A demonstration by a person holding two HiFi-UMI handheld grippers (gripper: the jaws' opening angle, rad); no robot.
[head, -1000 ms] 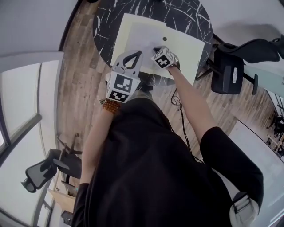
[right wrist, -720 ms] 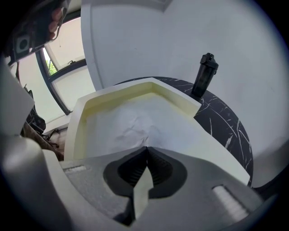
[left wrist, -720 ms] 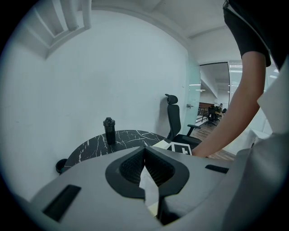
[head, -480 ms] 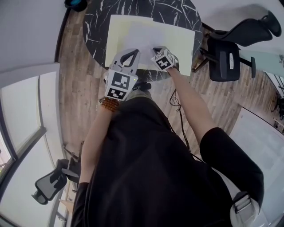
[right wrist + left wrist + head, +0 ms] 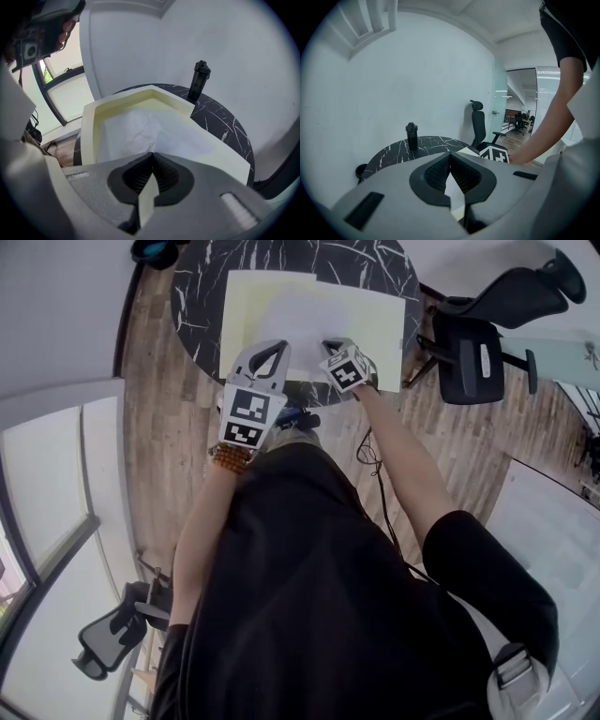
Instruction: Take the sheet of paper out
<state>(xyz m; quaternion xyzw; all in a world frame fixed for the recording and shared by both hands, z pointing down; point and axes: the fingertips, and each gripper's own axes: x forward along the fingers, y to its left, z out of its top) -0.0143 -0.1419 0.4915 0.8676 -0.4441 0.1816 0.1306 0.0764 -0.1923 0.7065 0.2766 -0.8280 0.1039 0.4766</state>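
Barely anything has shifted in a second: both grippers remain at the near edge of the folder (image 5: 375, 324), which now sits slightly squarer in frame.

Head view: the cream folder lies open across the near half of the round black tabletop (image 5: 202, 296), with the white sheet (image 5: 295, 315) inside it. The left gripper (image 5: 274, 352) and right gripper (image 5: 330, 345) meet the folder's near edge side by side.

Left gripper view: the jaws are together, pinching a thin white edge, most likely the sheet. A bottle (image 5: 411, 136) stands near the far edge of the tabletop, well apart from the work.

Right gripper view: the jaws are clamped on a cream strip, apparently the folder's own edge, and the creased sheet lies beyond them in the folder.

Both grips are thin. The sheet could slip free if pulled fast, or tear where it is already creased if the grippers draw apart unevenly. If the right grip gives, the folder may slide off the near edge with the sheet.
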